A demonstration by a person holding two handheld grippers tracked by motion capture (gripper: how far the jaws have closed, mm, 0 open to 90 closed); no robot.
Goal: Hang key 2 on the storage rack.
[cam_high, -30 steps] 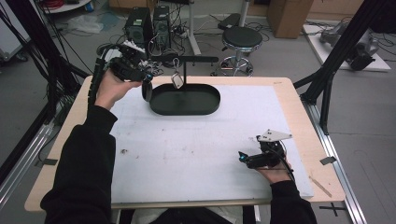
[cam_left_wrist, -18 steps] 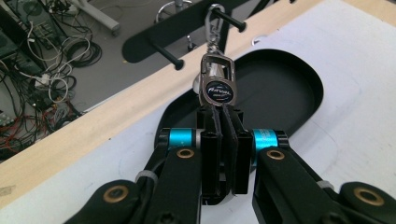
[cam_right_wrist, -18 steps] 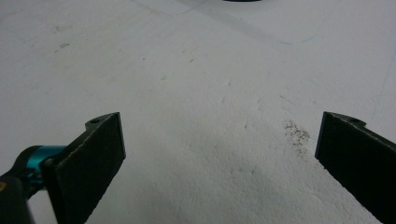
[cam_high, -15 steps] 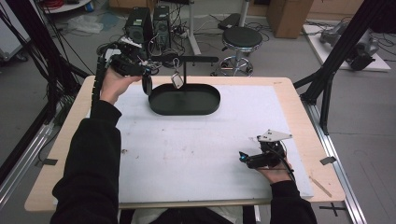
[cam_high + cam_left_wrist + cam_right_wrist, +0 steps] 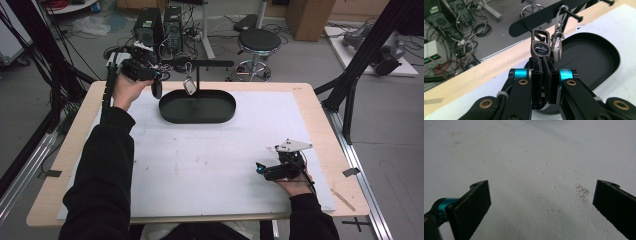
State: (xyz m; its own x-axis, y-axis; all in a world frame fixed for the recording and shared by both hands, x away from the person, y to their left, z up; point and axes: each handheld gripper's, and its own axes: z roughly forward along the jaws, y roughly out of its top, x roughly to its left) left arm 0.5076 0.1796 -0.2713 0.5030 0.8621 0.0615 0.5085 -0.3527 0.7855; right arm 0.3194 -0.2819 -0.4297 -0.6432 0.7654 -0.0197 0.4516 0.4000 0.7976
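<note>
Since the earlier frames the left hand-held gripper (image 5: 156,89) has slid away from the person toward the back left corner of the surface (image 5: 210,165) and sunk a little; the right one has kept its place.

Nearest the person, the right hand-held gripper (image 5: 260,169) lies low over the bare white surface at the front right, its jaws spread wide with nothing between them, as the right gripper view shows.

Farther off, the left hand-held gripper (image 5: 543,65) is pressed together on the lower end of a black key fob (image 5: 540,47), whose clip ring points up toward the rack. Just beside the fob, a silver carabiner (image 5: 557,43) already hangs from a peg (image 5: 574,17) of the black rack (image 5: 200,63). That rack stands in the oval black tray (image 5: 197,106) at the back of the surface.

As I read it, the step in hand is hanging: the fob is carried up to the rack but not yet on a peg. The next move calls for lifting the fob until its ring clears a free peg end, threading it on beside the carabiner without knocking that one, then easing the jaws apart so the fob drops and swings free. The ring is small, so the aim must be fine.
</note>
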